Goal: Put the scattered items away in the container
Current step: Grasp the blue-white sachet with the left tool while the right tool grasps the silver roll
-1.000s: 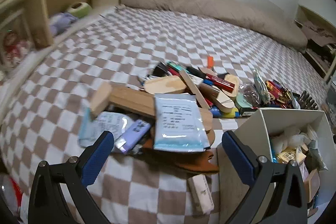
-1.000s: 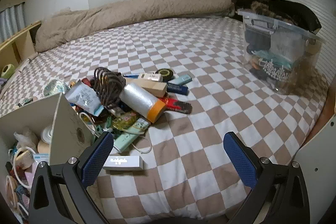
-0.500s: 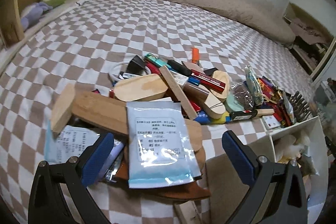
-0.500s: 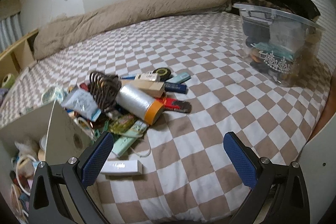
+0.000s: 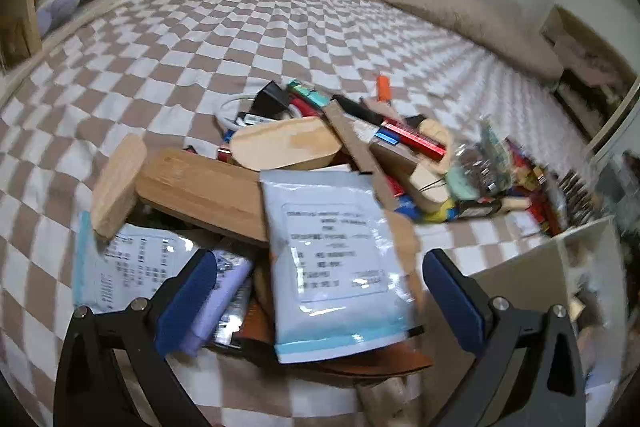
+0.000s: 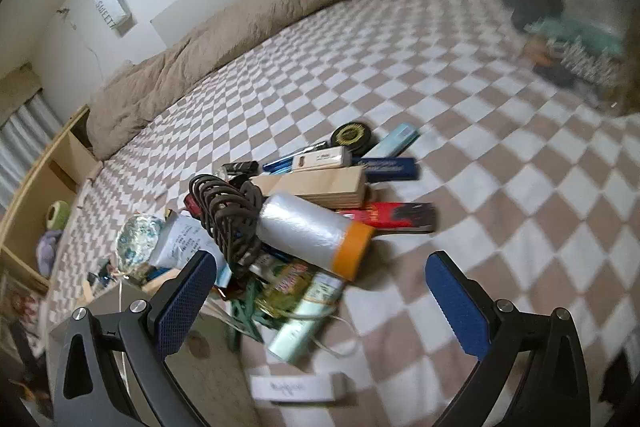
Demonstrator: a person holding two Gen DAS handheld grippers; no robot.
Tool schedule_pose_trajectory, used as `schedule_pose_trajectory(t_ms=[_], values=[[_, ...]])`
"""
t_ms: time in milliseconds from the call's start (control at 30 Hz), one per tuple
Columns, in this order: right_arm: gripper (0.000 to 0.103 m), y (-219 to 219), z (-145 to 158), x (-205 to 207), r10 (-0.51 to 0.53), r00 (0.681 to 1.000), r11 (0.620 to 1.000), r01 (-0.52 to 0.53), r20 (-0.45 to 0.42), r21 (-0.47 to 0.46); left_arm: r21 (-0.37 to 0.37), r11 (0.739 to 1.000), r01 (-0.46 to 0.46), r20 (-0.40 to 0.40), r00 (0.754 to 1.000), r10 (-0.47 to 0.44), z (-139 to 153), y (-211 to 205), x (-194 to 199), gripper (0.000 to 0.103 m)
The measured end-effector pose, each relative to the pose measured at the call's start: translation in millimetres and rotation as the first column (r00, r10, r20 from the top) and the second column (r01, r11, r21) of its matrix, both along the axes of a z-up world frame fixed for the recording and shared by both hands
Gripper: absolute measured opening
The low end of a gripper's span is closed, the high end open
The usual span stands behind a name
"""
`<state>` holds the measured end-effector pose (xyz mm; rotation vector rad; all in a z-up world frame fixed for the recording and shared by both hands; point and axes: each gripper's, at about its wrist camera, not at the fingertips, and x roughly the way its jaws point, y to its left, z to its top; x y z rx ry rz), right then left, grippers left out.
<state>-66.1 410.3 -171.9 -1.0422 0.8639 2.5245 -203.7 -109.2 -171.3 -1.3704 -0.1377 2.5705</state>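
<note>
Looking through the left wrist view: left gripper (image 5: 320,291) hovered low over the pile on the bed, jaws spread wide and empty, straddling a pale blue pouch (image 5: 336,267). Pouch lay flat on top of a wooden board (image 5: 200,187); judged light, limp and slick, so best pinched at its near sealed edge, not across the face. Board and the rounded wooden block (image 5: 116,183) beside it judged stiff and heavier; they want a grip across the narrow side. White container (image 5: 532,267) stood just beside the pile, toward the near right of the bed.

Right wrist view: right gripper (image 6: 320,299) tilted, jaws likewise spread and holding nothing, aimed at a second heap. Film roll with orange end (image 6: 316,231) lay on top, judged smooth and prone to roll; take it across the middle. Dark hair clip (image 6: 228,219) leaned against it, rigid, probably snag-prone. Small white box (image 6: 298,389) lay apart, nearest the camera. Container wall (image 6: 208,359) showed at lower left.
</note>
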Motion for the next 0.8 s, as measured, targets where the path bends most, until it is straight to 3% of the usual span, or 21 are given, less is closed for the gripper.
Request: schedule_pose_trajectory(t_ms=[67, 233, 400, 600, 800], values=[[0.103, -0.5, -5.5, -8.9, 0.001, 1.0, 1.0, -0.001, 0.013, -0.021, -0.086, 0.996, -0.007, 0.001, 1.0, 0.007, -4.8, 2.0, -1.1, 0.103], [0.103, 2.8, -17.5, -24.5, -0.117, 0.989, 0.992, 0.113, 0.093, 0.048, -0.073, 0.996, -0.057, -0.007, 0.998, 0.056, -8.8, -11.5, -4.8, 0.103], [0.103, 9.1, -32.4, -36.0, -0.117, 0.987, 0.988, 0.127, 0.113, -0.085, -0.111, 0.986, -0.122, -0.042, 0.992, 0.118, -7.0, -21.1, -6.7, 0.103], [0.103, 8.0, -42.0, -47.8, -0.105, 0.987, 0.966, 0.129, 0.118, -0.222, -0.138, 0.984, -0.109, -0.084, 0.992, 0.098, -5.7, -15.5, -4.7, 0.103], [0.103, 11.3, -44.2, -43.3, -0.129, 0.985, 0.969, 0.15, 0.114, -0.195, -0.121, 0.987, -0.102, -0.075, 0.993, 0.093, -7.2, -6.5, -6.6, 0.103]])
